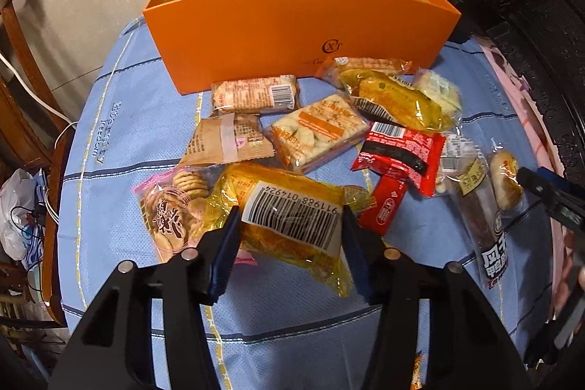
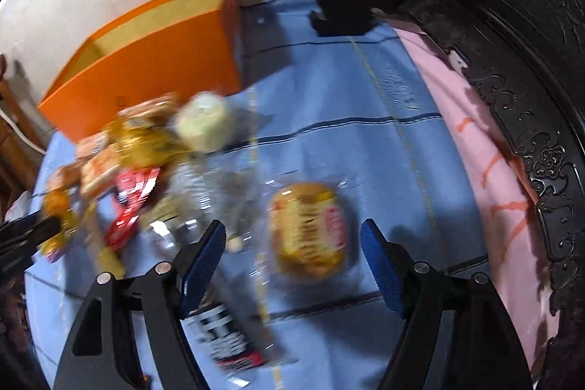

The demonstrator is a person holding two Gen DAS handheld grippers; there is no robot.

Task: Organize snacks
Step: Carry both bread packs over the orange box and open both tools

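The left hand-held gripper [image 1: 290, 218] has its two fingers on both sides of a yellow snack bag [image 1: 289, 212] with a barcode sticker. The fingers look pressed against the bag, so it seems to be holding it. The bag is at the near edge of the snack pile, well in front of the orange box [image 1: 299, 35].

The right hand-held gripper [image 2: 292, 243] is spread wide and holds nothing. A round cake [image 2: 309, 231] in clear wrap lies between its open fingers, to the right of the pile. This picture is blurry.

I think the step is picking up snacks to put in the orange box. Next, the left one needs to lift the yellow bag and carry it over the box wall. The right one needs to squeeze the round cake.

More snacks lie in front of the box: a red packet [image 1: 400, 152], a cracker pack [image 1: 318, 130] and a cookie bag [image 1: 172, 207]. The bench has a blue cloth [image 1: 120, 119] with dark lines. A pale wall is behind the box, with dark carved wood to its right.
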